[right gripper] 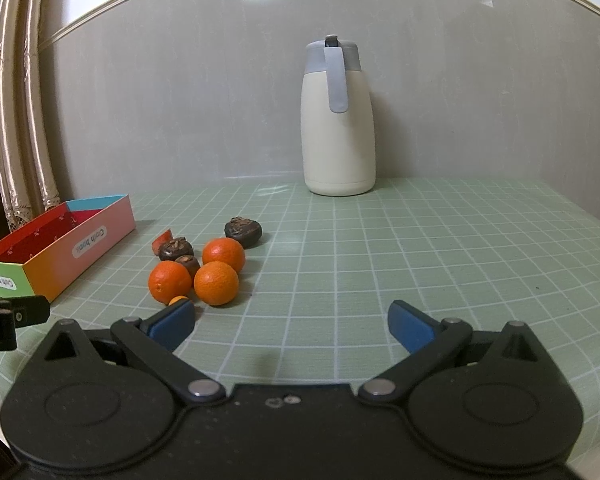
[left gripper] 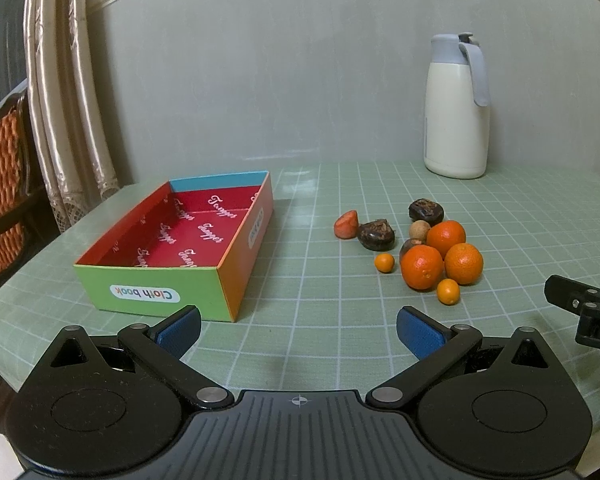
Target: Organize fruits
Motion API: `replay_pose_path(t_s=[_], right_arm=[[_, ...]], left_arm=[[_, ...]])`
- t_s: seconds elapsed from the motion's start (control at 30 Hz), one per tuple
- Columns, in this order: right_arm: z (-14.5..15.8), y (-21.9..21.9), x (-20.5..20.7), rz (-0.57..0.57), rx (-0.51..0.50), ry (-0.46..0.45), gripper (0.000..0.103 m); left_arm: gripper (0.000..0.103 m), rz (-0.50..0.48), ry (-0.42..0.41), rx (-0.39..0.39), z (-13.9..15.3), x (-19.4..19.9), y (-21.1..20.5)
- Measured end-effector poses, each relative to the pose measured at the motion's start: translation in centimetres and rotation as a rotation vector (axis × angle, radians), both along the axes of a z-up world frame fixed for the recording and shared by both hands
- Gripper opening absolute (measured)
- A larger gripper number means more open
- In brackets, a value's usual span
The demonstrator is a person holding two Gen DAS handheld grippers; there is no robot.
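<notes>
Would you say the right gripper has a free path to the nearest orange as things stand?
Probably yes: the right gripper has its jaws wide open and empty, and the nearest orange lies just ahead to its left with only bare green mat between.

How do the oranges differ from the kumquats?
The three oranges are far larger than the two kumquats. The oranges sit bunched and touching; the kumquats lie at the pile's near edge, one off to the left. The oranges look round, the nearer kumquat slightly oval. Both are orange and lie on the table, outside the box.
</notes>
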State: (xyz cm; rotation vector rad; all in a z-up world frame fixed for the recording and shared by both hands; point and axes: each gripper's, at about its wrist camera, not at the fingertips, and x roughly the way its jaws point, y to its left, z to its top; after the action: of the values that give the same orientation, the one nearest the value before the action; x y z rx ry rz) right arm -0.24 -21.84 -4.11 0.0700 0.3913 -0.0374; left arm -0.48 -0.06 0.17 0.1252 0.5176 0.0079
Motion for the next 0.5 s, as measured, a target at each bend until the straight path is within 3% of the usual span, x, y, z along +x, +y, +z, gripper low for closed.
replay_pose_path(t_s=[0.3,0.5], right_arm=[[-0.05,-0.19,-0.05,-0.006,0.008,-0.005,0.103],[0.07,-0.46,-0.10,-0.012,0.022,-0.010,0.103]], left_arm=[[0.103,0.001,-0.007,0.010,-0.01,0.10,-0.06],[0.103,-0.008,-0.035,0.057,0.16,0.04,-0.58]])
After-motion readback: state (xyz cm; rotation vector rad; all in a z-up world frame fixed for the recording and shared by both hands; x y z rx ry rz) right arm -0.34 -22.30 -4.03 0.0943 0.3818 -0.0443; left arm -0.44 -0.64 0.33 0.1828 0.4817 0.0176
